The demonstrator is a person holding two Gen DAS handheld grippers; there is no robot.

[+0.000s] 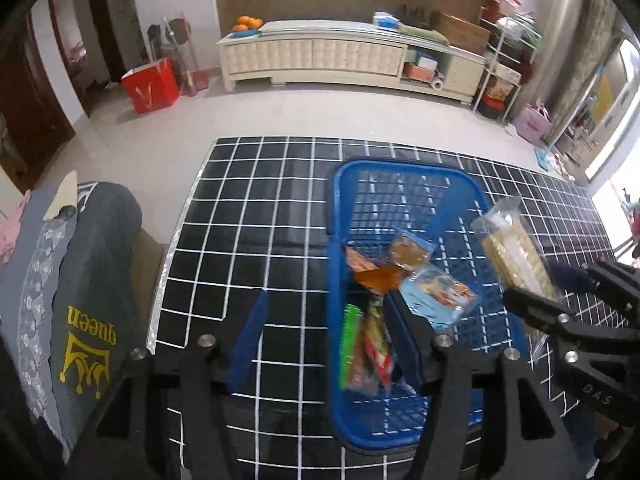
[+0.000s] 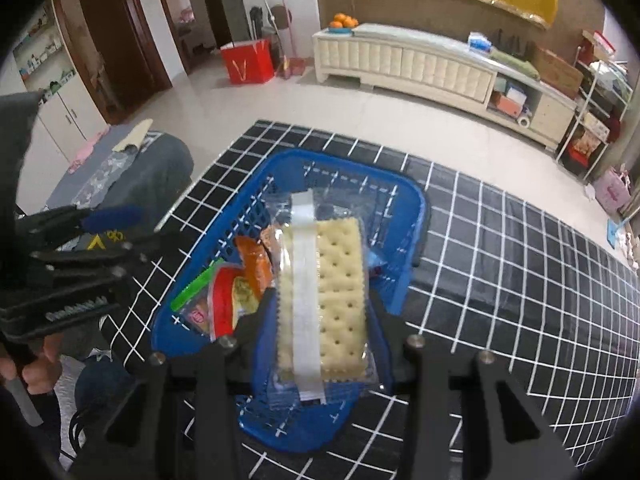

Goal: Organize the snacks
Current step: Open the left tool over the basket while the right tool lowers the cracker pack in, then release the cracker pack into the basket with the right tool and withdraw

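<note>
The cracker packet [image 2: 324, 300], clamped in the right gripper [image 2: 320, 320], hung at frame centre over the blue basket [image 2: 412, 200]; best lowered flat before release. The left gripper [image 1: 324, 320] gaped, holding nothing.

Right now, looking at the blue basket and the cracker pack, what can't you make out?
- Print on the snack packets in the blue plastic basket: blurred in both views.
- Basket floor beneath the clear-wrapped cracker pack: covered by it in the right wrist view.
- Right tongs tips: behind the wrapper.
</note>
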